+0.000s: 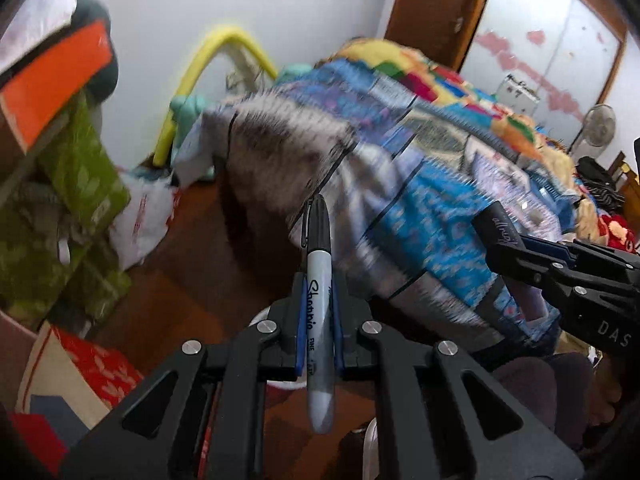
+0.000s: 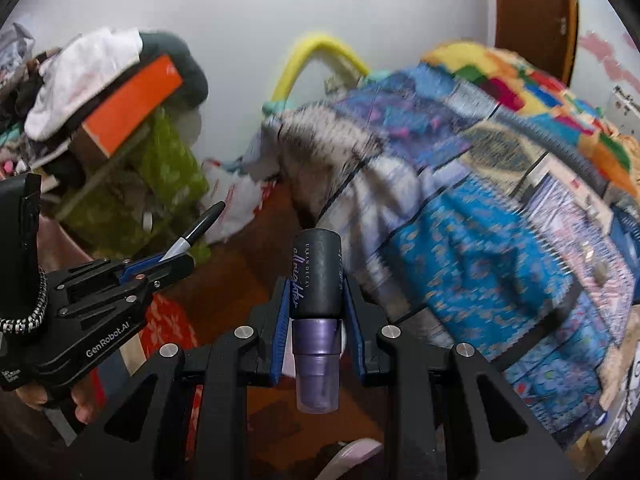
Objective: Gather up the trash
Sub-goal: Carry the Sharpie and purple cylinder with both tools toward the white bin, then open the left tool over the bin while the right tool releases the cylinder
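Left claw (image 1: pixel 319 312) is clamped nearly closed on a black-and-grey marker (image 1: pixel 319 320), blue pads on either side of the barrel at about mid-length. The capped end sticks forward toward 12 o'clock and the tail hangs back toward 6. In the right wrist view the same marker (image 2: pixel 192 236) shows at 9 o'clock, tip angled up and right.

Right claw (image 2: pixel 316 312) is closed on a small cosmetic spray bottle (image 2: pixel 316 300), jaws a bit wider than on the marker. Pads sit on the dark body just above the purple neck. The clear purple cap end points back toward 6.

Handling, as I judge it:
- Marker: light, rigid, smooth plastic. Round barrel can roll or slide lengthwise between flat pads. The mid-barrel hold looks balanced, so keep it there.
- Bottle: light, stiff, probably a matte coating on the body, so better friction than the marker. The cap looks slick and could pull off, so grip the body, not the cap. The hold looks right.
- Neither looks fragile, and a drop should be harmless.

Background is motion-blurred: a bed with a patterned blue blanket (image 1: pixel 432 208) from 12 to 3 o'clock, and a clutter pile with an orange box (image 2: pixel 132 100) at 10. No bin identifiable in either view, so I cannot tell where the drop-off is.
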The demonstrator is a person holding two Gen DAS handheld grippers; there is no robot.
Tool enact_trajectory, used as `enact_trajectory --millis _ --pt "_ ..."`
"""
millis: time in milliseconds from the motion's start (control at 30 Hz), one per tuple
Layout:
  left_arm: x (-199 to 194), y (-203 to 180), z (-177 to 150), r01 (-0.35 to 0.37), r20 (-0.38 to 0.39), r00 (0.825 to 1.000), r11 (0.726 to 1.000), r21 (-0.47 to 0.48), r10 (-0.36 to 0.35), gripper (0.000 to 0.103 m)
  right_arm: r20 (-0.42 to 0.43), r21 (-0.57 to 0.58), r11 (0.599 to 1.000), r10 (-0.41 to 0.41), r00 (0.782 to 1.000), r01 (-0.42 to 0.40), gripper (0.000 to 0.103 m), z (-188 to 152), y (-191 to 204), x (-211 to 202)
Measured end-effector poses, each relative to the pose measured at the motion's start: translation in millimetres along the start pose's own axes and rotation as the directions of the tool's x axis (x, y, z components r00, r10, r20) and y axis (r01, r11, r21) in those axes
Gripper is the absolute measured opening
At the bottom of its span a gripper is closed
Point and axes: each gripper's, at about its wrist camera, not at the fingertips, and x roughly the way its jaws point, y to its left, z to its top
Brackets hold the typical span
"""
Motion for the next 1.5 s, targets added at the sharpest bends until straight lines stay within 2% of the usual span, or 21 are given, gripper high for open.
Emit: enact_trajectory --millis 233,467,600,767,833,967,1067,1233,1500 --pt "52.2 31.2 -24.5 -0.031 -0.135 0.991 0.997 -0.072 0.021 0.010 -0.169 0.001 1.000 0.016 0.986 -0.016 0.024 -11.8 7.1 72.3" --pt "101.0 52.7 -45.9 -0.064 -0.263 0.964 0.991 -0.118 0.031 0.010 -0.287 -0.006 0.999 0.044 0.957 -0.048 0.024 -21.8 11.7 129.5" --pt "126.9 61.1 -55.1 -0.065 -0.330 0.944 0.987 -0.150 0.012 0.010 -0.328 -0.020 0.998 0.052 0.943 -0.062 0.024 -22.4 16.4 150.7" --pt "148.3 69.4 -57.4 -0.069 -0.376 0.927 0.983 -0.170 0.000 0.010 -0.366 -0.016 0.997 0.069 0.928 -0.080 0.024 -21.8 20.7 172.5" --pt "156.4 72.2 -57.7 -0.054 -0.398 0.917 0.981 -0.188 -0.026 0.010 -0.373 -0.009 0.996 0.076 0.925 -0.086 0.024 -21.1 19.5 178.8" --pt "163.3 72.1 -56.5 -0.050 -0.417 0.908 0.979 -0.199 -0.039 0.013 -0.396 0.038 0.990 0.138 0.908 -0.134 0.025 -19.6 15.2 187.5" --pt "162.4 70.1 -54.2 -0.059 -0.416 0.909 0.982 -0.182 -0.023 0.019 -0.403 0.047 0.991 0.137 0.905 -0.129 0.029 -19.1 12.6 188.9" --pt "152.2 65.7 -50.2 -0.062 -0.398 0.917 0.986 -0.154 -0.005 0.019 -0.383 0.028 0.994 0.108 0.917 -0.105 0.031 -17.4 10.2 179.2" --pt "110.8 53.0 -34.4 -0.057 -0.313 0.950 0.990 -0.132 0.013 0.019 -0.291 -0.032 0.997 0.058 0.955 -0.071 0.031 -11.6 6.4 135.9"
